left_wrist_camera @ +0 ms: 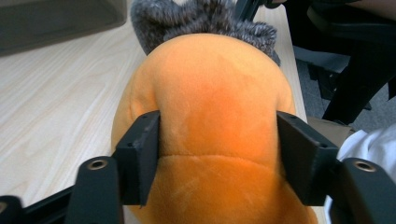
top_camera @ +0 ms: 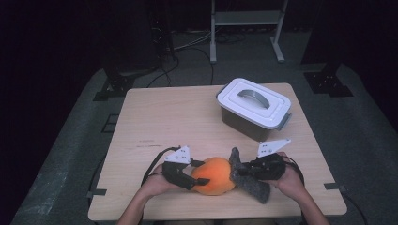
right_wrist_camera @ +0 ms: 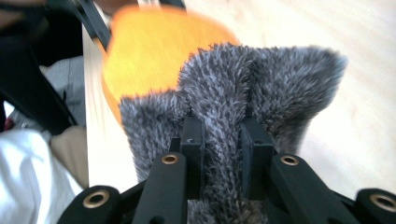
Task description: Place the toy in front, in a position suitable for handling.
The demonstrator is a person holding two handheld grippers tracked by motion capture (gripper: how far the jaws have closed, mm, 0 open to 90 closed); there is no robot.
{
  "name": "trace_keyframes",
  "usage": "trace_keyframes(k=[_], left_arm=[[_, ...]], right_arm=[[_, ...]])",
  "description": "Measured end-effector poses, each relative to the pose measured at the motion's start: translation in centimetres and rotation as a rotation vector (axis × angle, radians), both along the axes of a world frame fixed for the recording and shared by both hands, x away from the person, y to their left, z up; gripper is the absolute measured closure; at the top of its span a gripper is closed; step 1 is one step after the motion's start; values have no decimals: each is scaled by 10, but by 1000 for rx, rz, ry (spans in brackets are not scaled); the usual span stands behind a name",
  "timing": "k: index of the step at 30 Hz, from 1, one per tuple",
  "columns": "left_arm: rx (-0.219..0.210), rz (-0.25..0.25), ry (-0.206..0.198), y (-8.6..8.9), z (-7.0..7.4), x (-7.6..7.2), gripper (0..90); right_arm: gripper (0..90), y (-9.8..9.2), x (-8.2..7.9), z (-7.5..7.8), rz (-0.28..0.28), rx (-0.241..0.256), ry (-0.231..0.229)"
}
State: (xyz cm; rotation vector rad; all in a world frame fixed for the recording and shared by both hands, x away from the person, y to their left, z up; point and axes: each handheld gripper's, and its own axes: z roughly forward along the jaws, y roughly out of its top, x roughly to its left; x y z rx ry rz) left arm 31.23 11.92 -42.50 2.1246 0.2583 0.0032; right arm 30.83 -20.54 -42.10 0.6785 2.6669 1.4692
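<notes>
Orange plush toy (top_camera: pixel 213 176) lay at the lower centre of the high view, on the near edge of the bench (top_camera: pixel 178 122), with a grey fuzzy part (top_camera: pixel 248 180) trailing toward lower right. Judged light, soft and compressible; pile likely grippy rather than slick, nothing fragile. The rounded orange body looked too bulky for a firm pinch, so the thin grey fur flap seemed the better hold. Left hand-held gripper (left_wrist_camera: pixel 217 158) stood wide, its jaws pressed against both flanks of the orange body. Right hand-held gripper (right_wrist_camera: pixel 219 140) was narrow, pinched on a fold of the grey fur. Orange nap smooth and short with a seam; grey pile shaggy, flecked. White lidded box (top_camera: pixel 256 108) sat at upper right, well apart.
</notes>
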Motion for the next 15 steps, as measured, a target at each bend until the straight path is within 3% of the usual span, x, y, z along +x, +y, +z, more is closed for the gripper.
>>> trace_keyframes(k=[2, 3, 6, 8, 11, 13, 15], left_arm=[[-4, -3, 0, 0, -1, 0, 376], [-3, 1, 2, 0, 0, 1, 378], [-7, 10, 4, 2, 0, 2, 388], [-10, 12, 2, 2, -1, 2, 395], [-21, 27, 18, 3, -1, 4, 399], [-34, 33, 26, 4, -2, 5, 400], [-36, 45, 22, 3, -1, 6, 408]], right_arm=[[739, 3, -1, 10, 21, 104, -8], [738, 7, -3, 14, 32, 125, -18], [733, 20, -7, 11, 60, 70, -36], [733, 21, -6, 5, 65, 52, -24], [731, 13, -4, 3, 27, 0, -26], [731, 6, -2, -2, 5, -19, -2], [736, 3, -1, -2, -8, 2, 9]])
